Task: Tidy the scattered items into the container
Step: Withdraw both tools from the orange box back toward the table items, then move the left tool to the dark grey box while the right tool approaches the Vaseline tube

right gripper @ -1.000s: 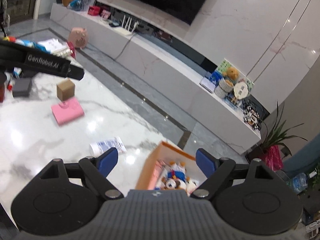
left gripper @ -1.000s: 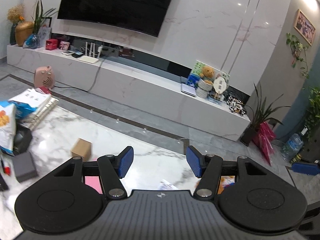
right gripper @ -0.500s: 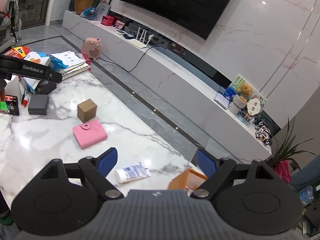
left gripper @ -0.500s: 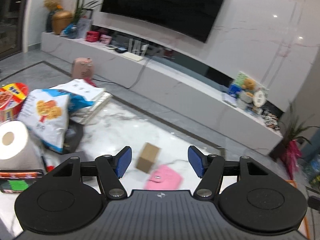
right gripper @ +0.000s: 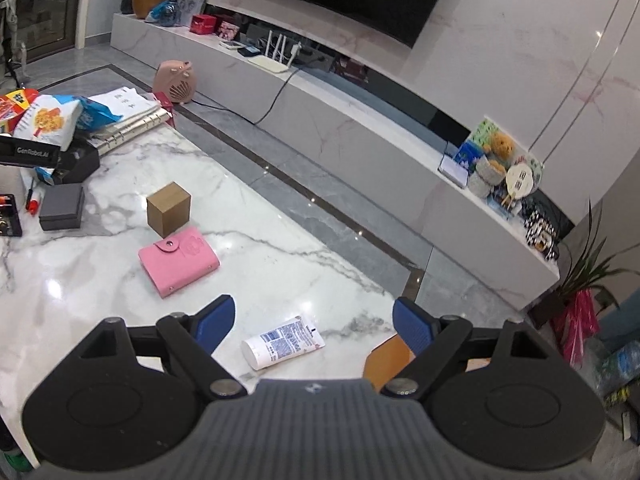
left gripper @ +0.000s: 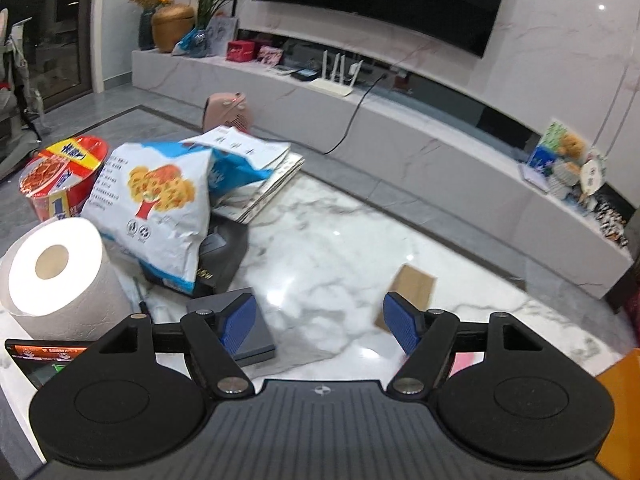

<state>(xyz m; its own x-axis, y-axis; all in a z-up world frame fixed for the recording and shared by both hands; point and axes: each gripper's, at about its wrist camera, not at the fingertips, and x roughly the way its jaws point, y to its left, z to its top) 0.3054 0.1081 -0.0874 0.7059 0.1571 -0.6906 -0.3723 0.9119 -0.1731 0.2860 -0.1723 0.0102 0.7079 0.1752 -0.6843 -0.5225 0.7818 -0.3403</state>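
Container: orange box (right gripper: 386, 356), only a corner showing at the near right worktop edge, partly behind the right hand-held gripper (right gripper: 313, 325); its contents are out of view now.
Scattered items: white tube (right gripper: 282, 343) just left of the box; pink wallet (right gripper: 178, 261) farther left, touching the small brown box (right gripper: 168, 209); grey box (right gripper: 62, 206) well apart at the far left.
Change: a second ago the right camera looked down into the box at toys; it has since swung back over the tube. The left hand-held gripper (left gripper: 320, 322) has turned from the TV wall toward the clutter.
Meaning: likely one drop-off done, next pick lining up, probably the tube.
Grippers: both spread wide, holding nothing.
Surface: glossy white marble worktop (right gripper: 280, 256), strong glare.
Left end: chip bag (left gripper: 156, 200), paper roll (left gripper: 56, 276), noodle cup (left gripper: 60, 176), papers.
Room: TV (left gripper: 384, 0) over a long low cabinet; pink heater (right gripper: 176, 82) on the floor.
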